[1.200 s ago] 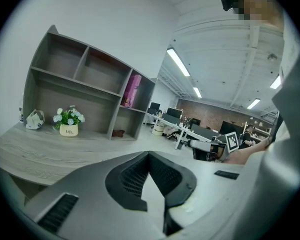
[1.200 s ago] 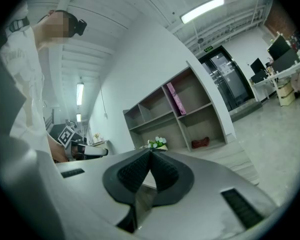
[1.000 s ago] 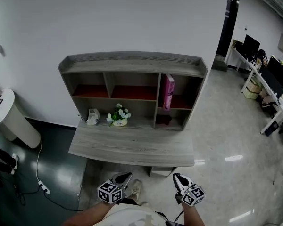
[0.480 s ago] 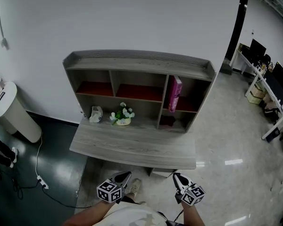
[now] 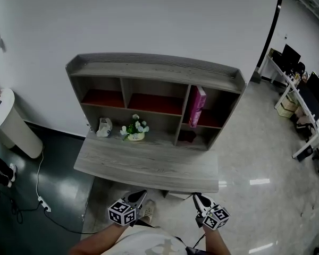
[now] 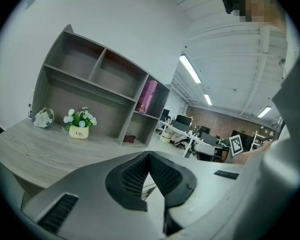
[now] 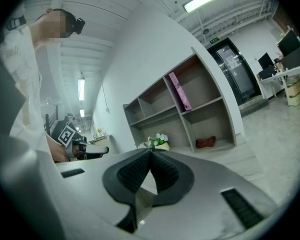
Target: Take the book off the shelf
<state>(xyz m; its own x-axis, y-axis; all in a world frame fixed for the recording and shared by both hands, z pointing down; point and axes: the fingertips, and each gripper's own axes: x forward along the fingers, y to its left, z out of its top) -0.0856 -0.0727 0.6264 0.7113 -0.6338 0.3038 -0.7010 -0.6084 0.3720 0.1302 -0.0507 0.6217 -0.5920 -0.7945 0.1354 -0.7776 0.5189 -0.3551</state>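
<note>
Pink book (image 5: pixel 196 106) is in the upper right compartment of the shelf (image 5: pixel 154 68), right of centre in the head view. It stands on end against that compartment's left divider. Nothing is touching it.

The compartment below it holds a small dark red thing (image 5: pixel 185 136); can't tell what it is. The other two upper compartments show only red back panels.

In the wide lower bay, left of centre, a flower pot (image 5: pixel 134 130) with white flowers has a small white object (image 5: pixel 103 127) just beside it on the left.

The shelf sits on the back of a grey wood desk top (image 5: pixel 149 166), mid frame.

Left gripper (image 5: pixel 138 195) and right gripper (image 5: pixel 199 198) are both at the bottom centre, below the desk's front edge and well apart from the book. Each gripper view shows the jaws closed tip to tip, with nothing between them.

Further out, a white round cabinet (image 5: pixel 10 124) is at the left edge, and office desks (image 5: pixel 303 97) with monitors are at the upper right.
</note>
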